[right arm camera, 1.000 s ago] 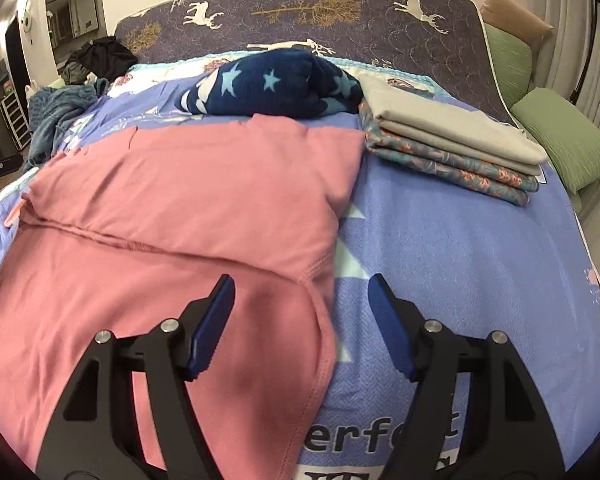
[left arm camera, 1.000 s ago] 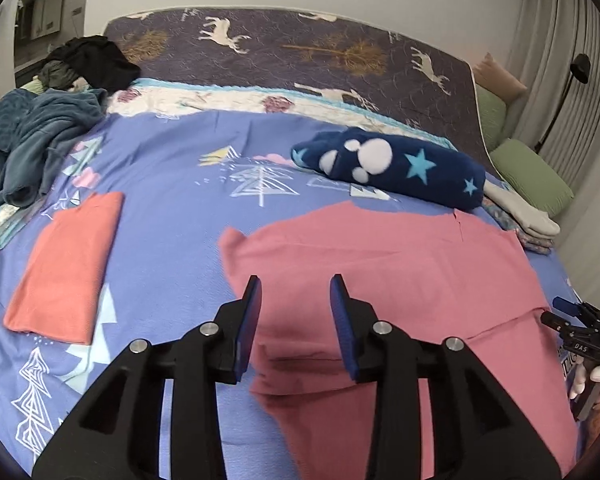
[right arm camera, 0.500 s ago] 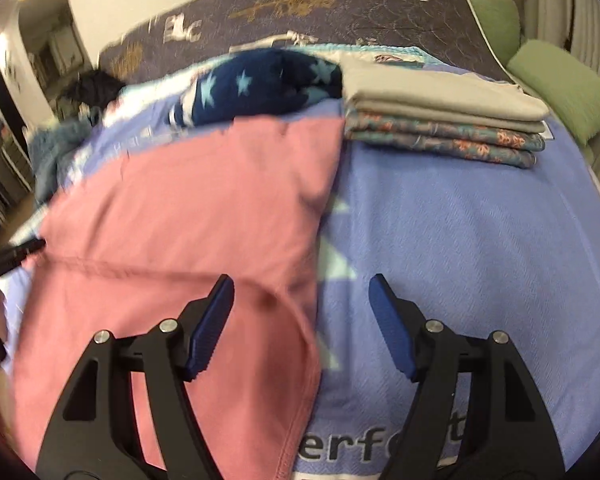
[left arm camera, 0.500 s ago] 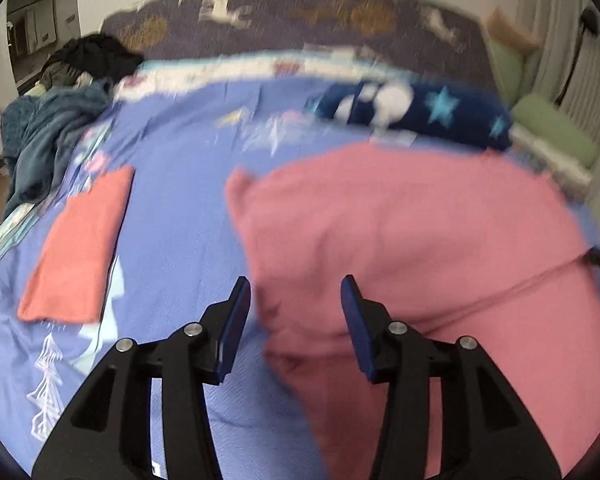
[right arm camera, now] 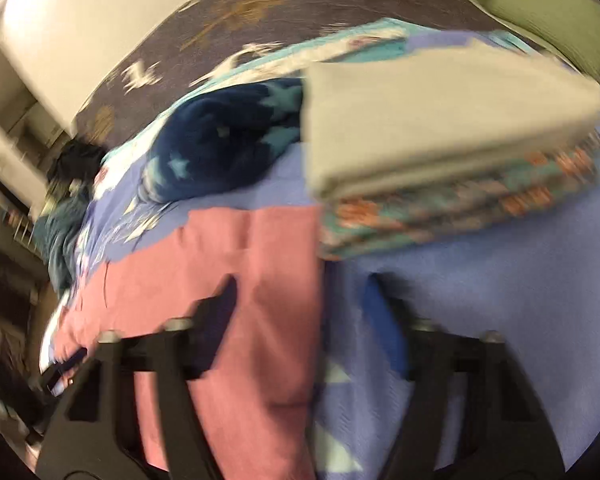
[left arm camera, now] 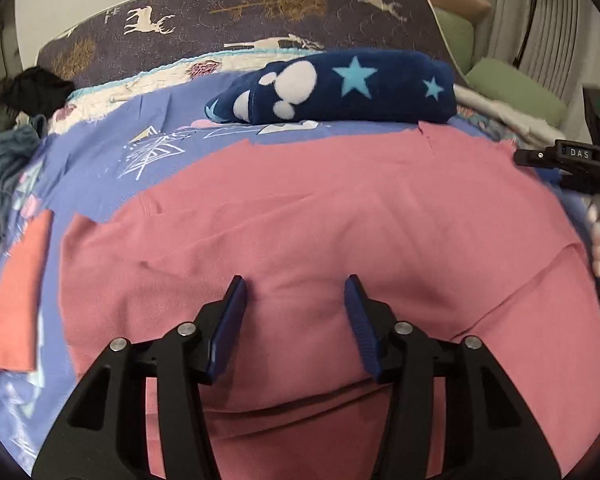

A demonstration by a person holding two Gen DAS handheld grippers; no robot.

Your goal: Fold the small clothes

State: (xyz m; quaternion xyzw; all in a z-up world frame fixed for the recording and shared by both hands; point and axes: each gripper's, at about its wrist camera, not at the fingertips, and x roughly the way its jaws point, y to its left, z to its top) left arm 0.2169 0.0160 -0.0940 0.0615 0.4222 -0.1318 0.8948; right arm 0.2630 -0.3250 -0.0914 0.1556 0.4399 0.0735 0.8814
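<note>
A large pink knit garment (left arm camera: 340, 232) lies spread flat across the blue printed bedsheet (left arm camera: 112, 160), its far edge reaching almost to the rolled navy fleece blanket with stars and white paw prints (left arm camera: 340, 88) near the headboard. A seam line crosses its right part, and a shallow crease runs across the cloth nearest the camera, so it looks laid out for folding rather than already folded.

The left gripper (left arm camera: 296, 316) hovers low over the middle of the pink cloth, jaws parted wide with nothing between them; the blue pads frame bare fabric, which suggests it is placed to press or pinch the cloth for a fold. The right gripper (right arm camera: 304, 320) sits over the garment's right edge, where pink cloth meets blue sheet; its jaws also stand well apart and empty, though that view is badly blurred. One finger is over the cloth and the other over the sheet, a fair position for catching the side edge.

Just beyond that edge rests a stack of folded linens, beige on top of patterned teal (right arm camera: 440, 152), probably set aside to keep the working area free. A smaller folded orange-pink cloth (left arm camera: 20, 292) lies to the left on the sheet, apart from the big garment, likely a finished piece
</note>
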